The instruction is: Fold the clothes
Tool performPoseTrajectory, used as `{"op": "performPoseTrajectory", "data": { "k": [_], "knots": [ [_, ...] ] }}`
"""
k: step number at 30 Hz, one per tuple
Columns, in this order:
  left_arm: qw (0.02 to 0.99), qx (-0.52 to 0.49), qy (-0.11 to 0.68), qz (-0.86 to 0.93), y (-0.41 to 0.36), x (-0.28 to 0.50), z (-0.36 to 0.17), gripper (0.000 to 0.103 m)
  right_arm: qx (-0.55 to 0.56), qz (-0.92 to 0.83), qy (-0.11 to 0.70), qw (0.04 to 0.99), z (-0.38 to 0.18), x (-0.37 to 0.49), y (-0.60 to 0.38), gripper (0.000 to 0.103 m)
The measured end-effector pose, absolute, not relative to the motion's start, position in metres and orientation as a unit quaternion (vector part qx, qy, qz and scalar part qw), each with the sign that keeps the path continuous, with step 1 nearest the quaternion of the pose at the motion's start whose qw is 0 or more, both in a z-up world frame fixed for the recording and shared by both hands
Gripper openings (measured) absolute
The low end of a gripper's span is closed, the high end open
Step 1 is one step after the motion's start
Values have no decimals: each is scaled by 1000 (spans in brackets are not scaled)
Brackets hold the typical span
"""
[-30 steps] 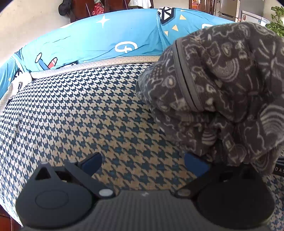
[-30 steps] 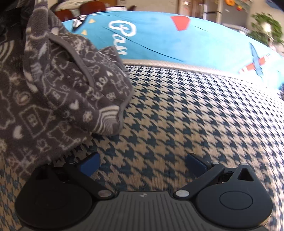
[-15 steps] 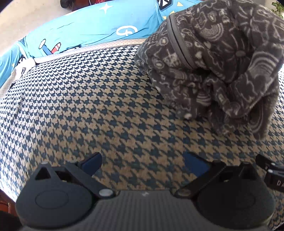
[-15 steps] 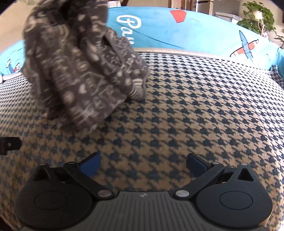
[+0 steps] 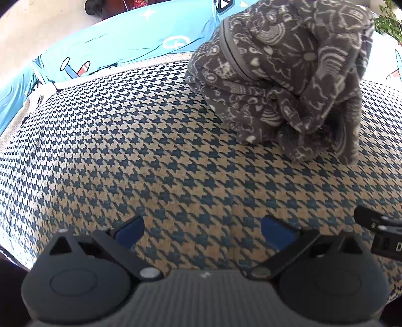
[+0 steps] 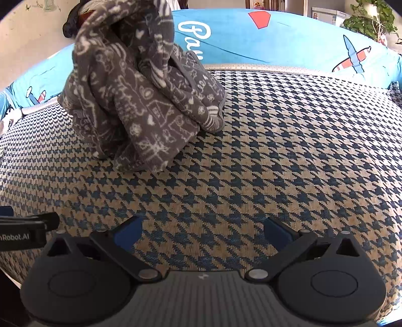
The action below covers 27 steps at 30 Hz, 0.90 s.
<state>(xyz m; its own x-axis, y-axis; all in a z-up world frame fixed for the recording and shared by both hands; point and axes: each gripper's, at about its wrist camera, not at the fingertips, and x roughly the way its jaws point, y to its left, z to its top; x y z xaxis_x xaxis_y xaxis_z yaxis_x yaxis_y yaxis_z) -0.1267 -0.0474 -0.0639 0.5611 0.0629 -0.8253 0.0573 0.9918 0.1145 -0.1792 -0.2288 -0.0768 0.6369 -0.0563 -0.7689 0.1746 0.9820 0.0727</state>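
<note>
A grey fleece garment [image 5: 284,83] with white doodle print lies in a crumpled heap on the houndstooth-covered surface [image 5: 150,151]. In the left wrist view it sits at the upper right, well ahead of my left gripper [image 5: 203,230], which is open with nothing between its blue pads. In the right wrist view the same garment [image 6: 140,100] rises at the upper left, ahead and left of my right gripper [image 6: 203,230], also open and empty. Each gripper's body shows at the edge of the other's view.
A bright blue cover with cartoon planes [image 6: 276,37] runs along the far side of the surface. The houndstooth surface [image 6: 289,151] drops away at its left and right edges. A potted plant [image 6: 371,17] stands far right in the background.
Both grippers have pulled back from the garment, which was right at their fingers a second ago. The heap now lies farther off, resting on the surface.
</note>
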Motion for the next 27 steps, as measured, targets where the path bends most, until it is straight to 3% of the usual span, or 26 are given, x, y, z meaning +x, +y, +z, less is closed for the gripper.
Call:
{"op": "performPoseTrajectory", "data": {
  "k": [27],
  "knots": [
    [886, 83, 456, -21, -109, -220, -23, 103, 98, -84, 399, 908, -59, -217, -237, 103]
  ]
}}
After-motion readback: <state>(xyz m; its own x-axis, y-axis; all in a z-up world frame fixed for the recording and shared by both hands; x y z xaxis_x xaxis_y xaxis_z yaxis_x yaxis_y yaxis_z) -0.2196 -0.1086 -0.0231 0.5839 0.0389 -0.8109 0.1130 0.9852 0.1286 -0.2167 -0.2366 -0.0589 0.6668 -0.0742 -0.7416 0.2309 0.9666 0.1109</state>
